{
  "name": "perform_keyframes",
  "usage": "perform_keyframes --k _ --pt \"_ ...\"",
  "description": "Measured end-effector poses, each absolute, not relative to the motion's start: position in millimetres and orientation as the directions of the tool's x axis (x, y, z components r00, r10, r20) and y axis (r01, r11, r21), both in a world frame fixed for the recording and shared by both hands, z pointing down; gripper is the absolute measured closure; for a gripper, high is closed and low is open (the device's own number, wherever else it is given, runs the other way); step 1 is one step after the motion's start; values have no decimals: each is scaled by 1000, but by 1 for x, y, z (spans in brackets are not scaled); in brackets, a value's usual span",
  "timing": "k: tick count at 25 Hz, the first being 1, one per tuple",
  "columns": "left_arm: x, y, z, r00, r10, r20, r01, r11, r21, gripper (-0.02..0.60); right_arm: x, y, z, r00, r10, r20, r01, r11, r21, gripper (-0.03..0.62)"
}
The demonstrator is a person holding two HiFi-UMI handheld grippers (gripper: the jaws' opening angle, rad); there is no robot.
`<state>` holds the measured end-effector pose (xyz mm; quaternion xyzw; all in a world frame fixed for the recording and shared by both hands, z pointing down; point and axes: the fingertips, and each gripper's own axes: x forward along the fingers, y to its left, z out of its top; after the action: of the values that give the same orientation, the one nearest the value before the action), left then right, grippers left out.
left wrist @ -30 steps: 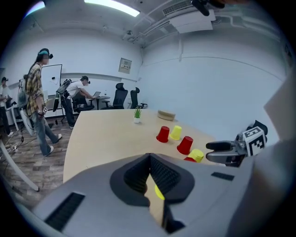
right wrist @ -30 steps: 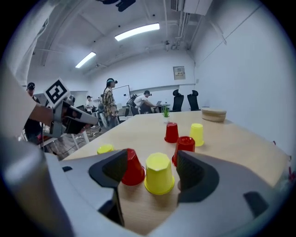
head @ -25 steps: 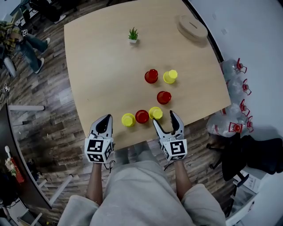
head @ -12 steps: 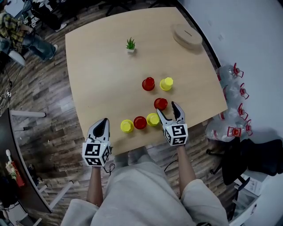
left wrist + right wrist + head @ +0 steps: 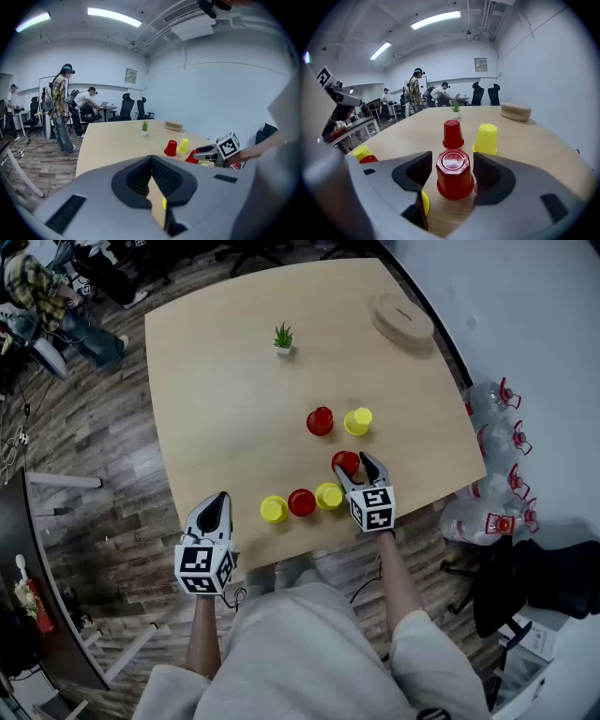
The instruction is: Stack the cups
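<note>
We straddle one red cup with our right tongs; our left tongs idle, pinched together.

Our right tongs (image 5: 353, 465) stand about half spread and have just been closing in. The red cup (image 5: 454, 176) sits upturned between their dark ribbed pads with a slim gap on either side, so there is no grip. It looks like glossy plastic, eight-sided at the base, on the pale wood-grain table (image 5: 225, 381). Beyond the tips stand a far red cup (image 5: 453, 133) and a yellow cup (image 5: 487, 138). A row of three cups (image 5: 302, 502) lies between the two tongs, mostly hidden by a jaw in the right gripper view. Our left tongs (image 5: 221, 499) meet at the tips, holding nothing.
</note>
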<state>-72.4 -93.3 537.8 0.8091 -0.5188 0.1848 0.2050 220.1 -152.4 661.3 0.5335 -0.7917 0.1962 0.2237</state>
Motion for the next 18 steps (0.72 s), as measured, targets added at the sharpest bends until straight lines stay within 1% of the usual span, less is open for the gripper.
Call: perform_keyframes --k 3,4,10,18 --pt "-76 -93 536 390 -767 510 -917 -374 139 571 221 -152 667 -321 -749 580 -934 351 -62 357" --pt "-77 -93 536 388 -768 509 -918 -372 138 571 221 -151 668 -320 -749 581 -934 351 -61 362" --pt "-80 -92 534 386 -771 507 -919 -370 138 571 225 -154 660 -311 -762 568 -936 349 -44 362" --pt "-83 -91 532 388 -778 494 -919 -369 141 571 210 -144 588 -328 -830 451 -929 371 7 364"
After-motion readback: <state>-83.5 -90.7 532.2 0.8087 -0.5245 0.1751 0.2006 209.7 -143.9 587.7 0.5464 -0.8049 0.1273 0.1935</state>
